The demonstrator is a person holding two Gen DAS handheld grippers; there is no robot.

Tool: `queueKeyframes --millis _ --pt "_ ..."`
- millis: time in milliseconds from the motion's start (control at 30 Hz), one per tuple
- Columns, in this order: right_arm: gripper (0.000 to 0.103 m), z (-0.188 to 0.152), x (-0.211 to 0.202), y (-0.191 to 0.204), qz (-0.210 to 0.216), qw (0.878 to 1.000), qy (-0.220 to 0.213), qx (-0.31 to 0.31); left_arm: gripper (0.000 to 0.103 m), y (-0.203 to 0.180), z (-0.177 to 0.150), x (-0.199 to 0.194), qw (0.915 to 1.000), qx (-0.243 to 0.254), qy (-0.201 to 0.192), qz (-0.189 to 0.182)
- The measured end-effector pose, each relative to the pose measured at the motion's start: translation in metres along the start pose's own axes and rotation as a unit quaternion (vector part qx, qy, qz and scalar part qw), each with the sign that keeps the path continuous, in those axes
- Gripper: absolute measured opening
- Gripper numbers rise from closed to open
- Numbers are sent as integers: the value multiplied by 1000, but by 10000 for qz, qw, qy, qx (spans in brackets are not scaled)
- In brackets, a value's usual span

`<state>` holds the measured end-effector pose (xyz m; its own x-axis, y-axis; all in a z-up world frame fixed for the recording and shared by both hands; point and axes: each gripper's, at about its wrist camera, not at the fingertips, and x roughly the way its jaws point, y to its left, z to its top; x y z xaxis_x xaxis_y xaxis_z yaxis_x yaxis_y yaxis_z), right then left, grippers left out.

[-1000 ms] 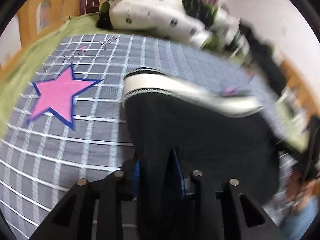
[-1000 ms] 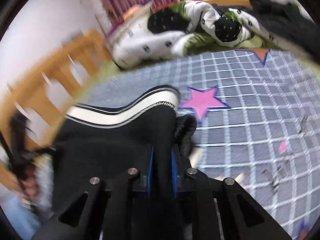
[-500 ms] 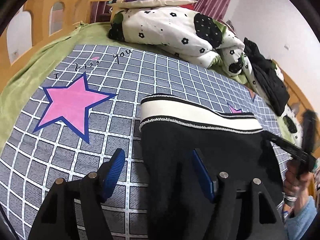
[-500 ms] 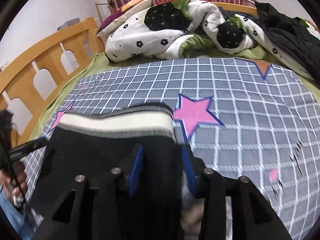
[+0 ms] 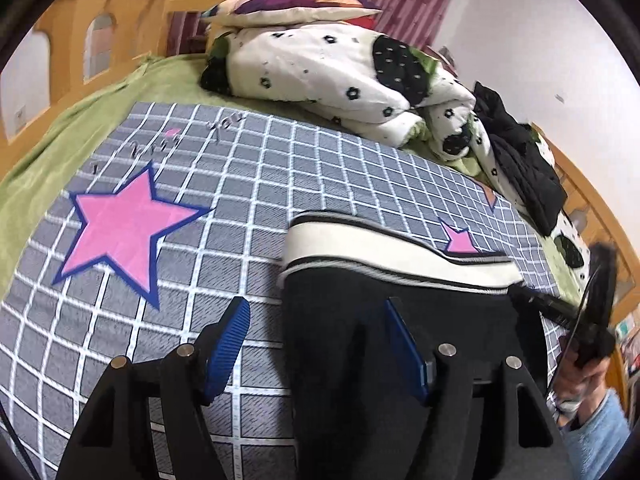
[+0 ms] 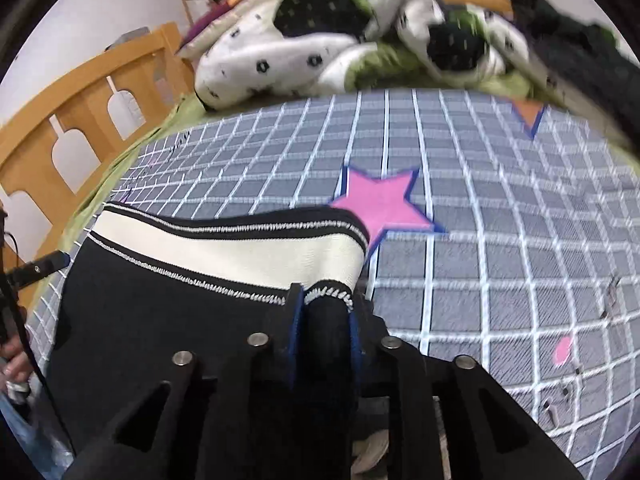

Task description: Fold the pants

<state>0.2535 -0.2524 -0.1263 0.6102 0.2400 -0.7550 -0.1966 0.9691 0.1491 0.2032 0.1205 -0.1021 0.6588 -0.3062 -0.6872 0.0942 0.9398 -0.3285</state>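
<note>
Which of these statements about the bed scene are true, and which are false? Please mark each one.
1. The left gripper is open. True.
2. The right gripper is shut on the pants. True.
3. The pants have a red waistband. False: the waistband is cream with black edges.
4. The pants lie on a grey checked sheet with pink stars. True.
5. The quilt is spread flat over the pants. False: it is bundled at the far end of the bed, apart from them.
</note>
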Motion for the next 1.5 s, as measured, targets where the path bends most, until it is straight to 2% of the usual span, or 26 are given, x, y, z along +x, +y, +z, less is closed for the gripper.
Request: queueKeyframes --millis 67,133,200,267,333,400,467,700,833,933,1000,1100,1233,1300,1367,1433,1500 --pt "28 13 -16 6 42 10000 -23 -76 65 -13 7 -7 9996 154 -229 -94" --pt "28 18 -34 15 -14 9985 -541 -111 66 -28 14 -5 9989 337 -306 -151" --pt "29 25 -38 26 154 9964 -807 -212 66 -43 20 9 9980 552 -246 -197" --pt "29 31 -27 34 251 9969 -721 -187 66 -52 19 30 9975 701 -60 24" --pt "29 29 8 41 222 9990 -264 -270 65 -50 12 56 9949 805 216 577" --pt "30 18 35 44 -197 9987 30 -477 65 -41 3 70 9935 814 373 700" --pt "30 13 34 47 -209 9981 -150 -553 65 -39 0 69 9940 838 307 637" --pt "30 11 31 45 -105 9986 -184 -481 66 -41 -3 68 9934 893 235 680" --pt "30 11 35 43 -91 9986 -212 -476 66 -40 -4 67 9950 814 155 560" --pt "30 12 37 45 -97 9984 -161 -529 66 -39 -5 65 9955 796 284 431" --pt "30 14 36 47 -127 9985 -106 -530 62 -40 -9 58 9943 894 435 393" --pt "30 13 20 46 -216 9988 5 -438 61 -42 -24 31 9938 983 454 262" --pt "31 -19 -18 37 -34 9997 91 -204 61 -55 -56 0 9886 1233 830 -237" --pt "31 -41 -31 39 -209 9989 209 -367 61 -62 -80 -14 9833 1346 1113 -519" --pt "32 -62 -46 44 -388 9974 251 -546 62 -68 -103 -28 9796 1571 1181 -415" --pt "37 -84 -61 45 -370 9972 269 -596 62 -71 -124 -47 9760 1927 1002 -141" --pt "37 -105 -69 45 -334 9974 315 -557 62 -67 -137 -59 9761 1914 1025 -122"
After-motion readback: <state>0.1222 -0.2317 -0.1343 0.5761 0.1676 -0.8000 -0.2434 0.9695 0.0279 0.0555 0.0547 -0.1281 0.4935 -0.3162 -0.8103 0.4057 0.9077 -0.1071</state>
